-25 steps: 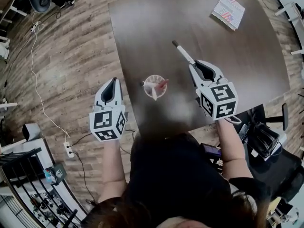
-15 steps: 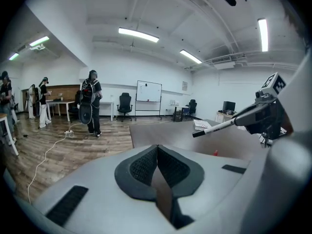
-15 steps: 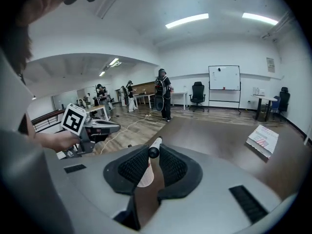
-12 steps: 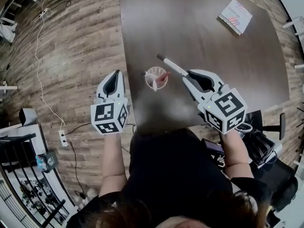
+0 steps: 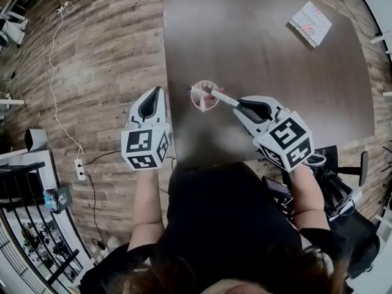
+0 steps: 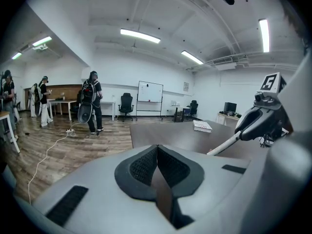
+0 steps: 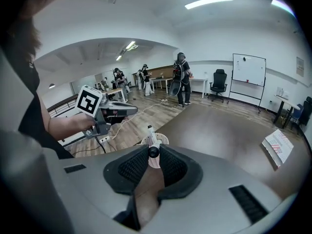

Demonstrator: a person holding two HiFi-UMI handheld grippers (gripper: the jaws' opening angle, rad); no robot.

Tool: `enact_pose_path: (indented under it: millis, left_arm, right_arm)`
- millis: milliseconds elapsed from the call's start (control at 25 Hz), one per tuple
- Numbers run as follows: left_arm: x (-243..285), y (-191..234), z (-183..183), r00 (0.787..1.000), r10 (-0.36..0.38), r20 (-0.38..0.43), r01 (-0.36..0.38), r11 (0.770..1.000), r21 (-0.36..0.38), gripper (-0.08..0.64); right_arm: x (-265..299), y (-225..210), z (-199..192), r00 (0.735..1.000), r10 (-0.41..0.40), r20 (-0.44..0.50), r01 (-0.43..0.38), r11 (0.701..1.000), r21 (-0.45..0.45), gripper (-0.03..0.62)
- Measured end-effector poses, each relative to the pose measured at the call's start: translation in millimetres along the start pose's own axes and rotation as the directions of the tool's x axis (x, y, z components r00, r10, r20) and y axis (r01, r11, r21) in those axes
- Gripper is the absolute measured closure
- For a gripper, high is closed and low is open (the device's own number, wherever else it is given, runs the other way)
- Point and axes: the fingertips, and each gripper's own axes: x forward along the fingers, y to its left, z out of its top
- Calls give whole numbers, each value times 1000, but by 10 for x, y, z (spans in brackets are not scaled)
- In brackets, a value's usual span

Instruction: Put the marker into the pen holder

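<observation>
The right gripper (image 5: 237, 105) pinches the marker (image 5: 222, 97) by one end, and its own view shows the round end of the marker (image 7: 151, 139) squeezed between the two black pads. A second ago the marker pointed up the table (image 5: 275, 54), well off to the right of the holder (image 5: 202, 108). Half a second ago it had swung closer, with its dark tip just above the holder. Now the right gripper has turned more to the left, and the marker lies slanted across the top of the holder, its dark tip over the far left rim. It is not down inside, and I cannot tell if it touches the rim. The grip on the marker looks the same as before. The holder stands near the left edge of the table, in the same spot, with something red inside it. The left gripper (image 5: 157, 92) has its jaws pressed together with nothing between them. It hangs over the wood floor just beside the table's left edge, close to the holder, much as it did a second ago. A booklet (image 5: 311, 23) lies at the far right corner of the table.
</observation>
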Motion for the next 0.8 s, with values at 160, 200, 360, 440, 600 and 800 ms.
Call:
enact_pose_path:
  millis: [160, 200, 360, 440, 600, 800]
  left_arm:
    - [-5, -21, -24, 1000, -5, -6, 5, 1000, -3, 532]
    - [-6, -23, -25, 1000, -7, -7, 7, 1000, -3, 532]
    - [-6, -19, -39, 1000, -17, -11, 17, 1000, 1, 532]
    - [-11, -14, -43, 1000, -21, -14, 21, 1000, 3, 532]
    - [-15, 0, -73, 999, -31, -26, 31, 1000, 5, 532]
    - [7, -14, -94, 998, -50, -38, 51, 999, 12, 532]
  right_arm:
    - [97, -33, -16, 998, 2, -55, -3, 999, -33, 506]
    - [126, -37, -9, 998, 0, -67, -3, 999, -42, 506]
    - [252, -48, -3, 994, -11, -108, 3, 998, -70, 506]
    - [299, -47, -13, 992, -10, -126, 1, 997, -75, 506]
    - [386, -51, -55, 987, -10, -158, -2, 997, -75, 506]
    - [453, -80, -49, 984, -6, -179, -6, 998, -62, 505]
